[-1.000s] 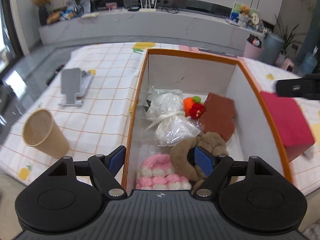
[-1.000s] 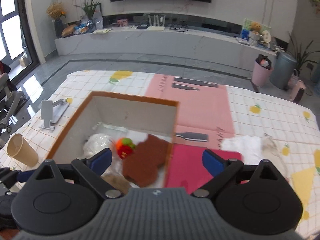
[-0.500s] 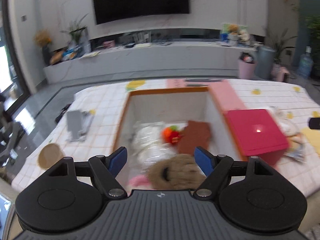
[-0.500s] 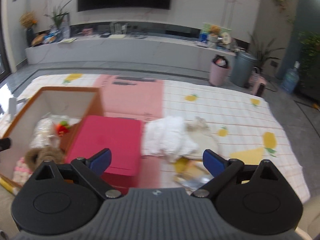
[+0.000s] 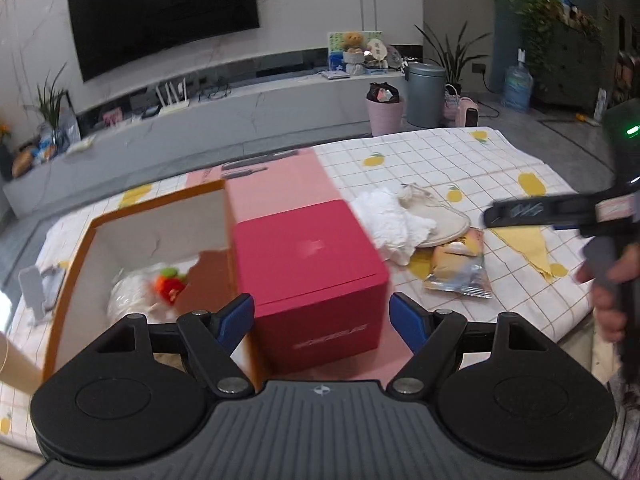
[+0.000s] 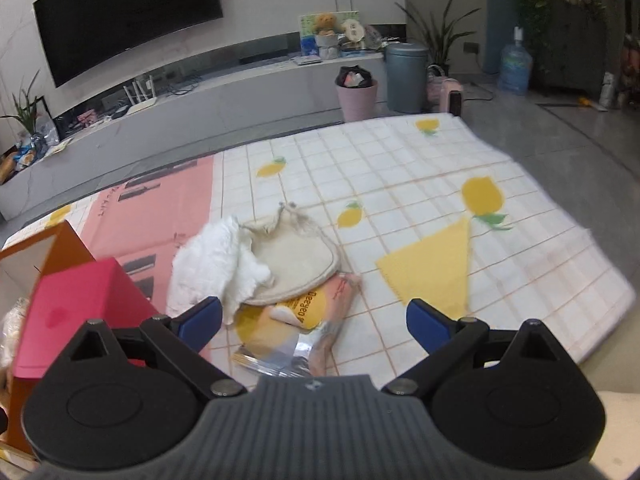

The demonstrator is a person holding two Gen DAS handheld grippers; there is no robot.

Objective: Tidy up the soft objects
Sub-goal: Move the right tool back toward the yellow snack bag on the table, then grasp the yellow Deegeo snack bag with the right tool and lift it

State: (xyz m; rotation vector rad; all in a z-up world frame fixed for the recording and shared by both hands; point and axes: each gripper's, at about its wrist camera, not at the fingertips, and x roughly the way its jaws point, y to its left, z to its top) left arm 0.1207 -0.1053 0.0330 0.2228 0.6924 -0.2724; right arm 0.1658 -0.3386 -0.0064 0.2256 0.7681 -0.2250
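Observation:
A white fluffy cloth [image 6: 212,264] lies on the checked tablecloth, overlapping a cream drawstring pouch [image 6: 292,260] that rests on a snack packet [image 6: 296,332]. My right gripper [image 6: 314,322] hovers open just in front of this pile with nothing between its pads. My left gripper [image 5: 320,318] is open too, over the front of a red box [image 5: 308,264]. To the left stands an open orange box [image 5: 152,208] holding an orange-red knitted toy [image 5: 168,284], a brown piece [image 5: 204,280] and a white bag [image 5: 128,296]. The pile shows again beyond the red box as white cloth [image 5: 384,220].
A yellow triangular cloth [image 6: 432,268] lies right of the pile. A paper cup [image 5: 8,364] and a grey stand [image 5: 36,292] sit left of the orange box. A hand [image 5: 612,280] holds the right gripper's blurred finger [image 5: 520,211] at the table's right edge.
Both views have swung right, from the orange box to the red box and the cloth pile. The right gripper has come lower and nearer the pile. Both stayed open and empty.

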